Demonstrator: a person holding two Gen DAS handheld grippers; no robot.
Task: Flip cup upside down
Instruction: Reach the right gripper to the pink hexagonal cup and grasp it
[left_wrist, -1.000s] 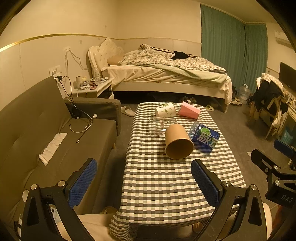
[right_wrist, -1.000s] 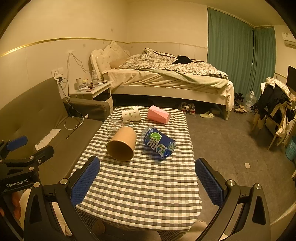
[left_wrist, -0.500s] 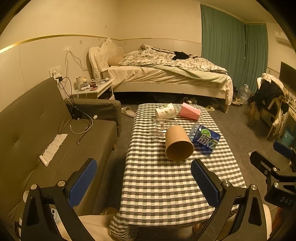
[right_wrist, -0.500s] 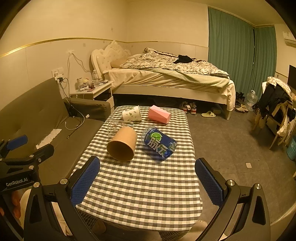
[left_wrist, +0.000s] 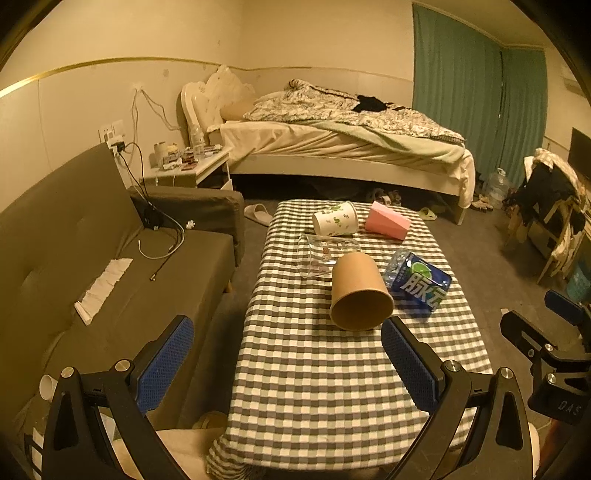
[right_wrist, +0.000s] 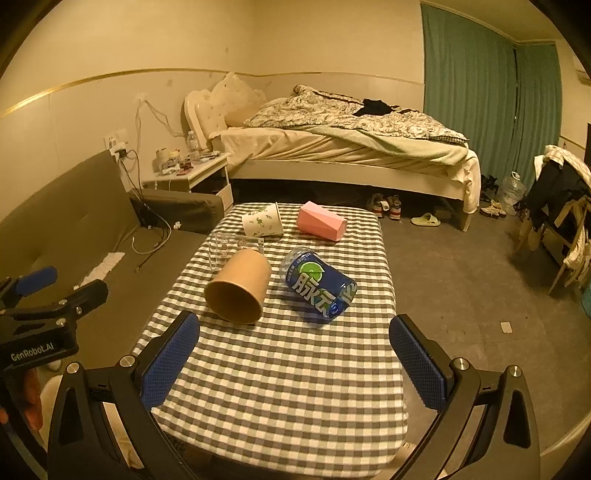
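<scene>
Cup, brown paper (left_wrist: 358, 291) — lay on its side on the checked tablecloth (left_wrist: 314, 387), mouth toward both claws, just ahead of the left gripper (left_wrist: 286, 360) and ahead-left of the right gripper (right_wrist: 295, 360). Beyond it: clear plastic cup (left_wrist: 321, 253), patterned paper cup (left_wrist: 335, 223), pink box (left_wrist: 387, 225); to its right, a blue-labelled bottle (right_wrist: 318, 283), all lying down. Both claws were spread wide, holding nothing, short of the cup. Advice for the approach — close lightly across the wall near the base, since thin paper likely crushes; lift clear of the bottle, then rotate mouth-down before setting it on bare cloth.
</scene>
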